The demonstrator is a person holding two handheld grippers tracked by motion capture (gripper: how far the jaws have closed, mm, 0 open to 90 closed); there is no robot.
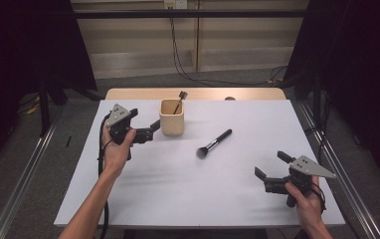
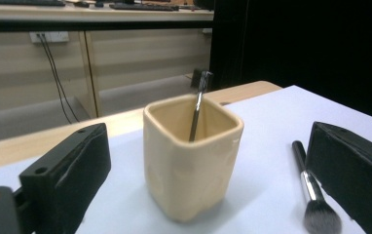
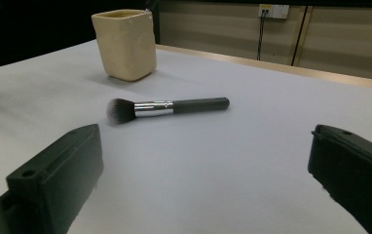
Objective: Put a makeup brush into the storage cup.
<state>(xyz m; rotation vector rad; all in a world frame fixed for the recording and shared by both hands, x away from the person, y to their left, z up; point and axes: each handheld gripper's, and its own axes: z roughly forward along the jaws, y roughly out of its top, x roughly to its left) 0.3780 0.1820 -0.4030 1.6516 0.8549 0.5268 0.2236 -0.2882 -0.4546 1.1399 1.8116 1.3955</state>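
The black-handled makeup brush with silver ferrule lies flat mid-counter, bristles toward the person, handle angling away toward the right. The right claw, jaws wide, sits nearer, brush ahead-left. The left claw gapes beside the cream square cup.

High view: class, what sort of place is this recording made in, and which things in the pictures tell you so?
Probably a lab or recording studio rather than a home: the white table stands between dark curtains, with metal floor rails alongside, loose cables at a wall socket, and the person holds an instrumented left gripper and right gripper.
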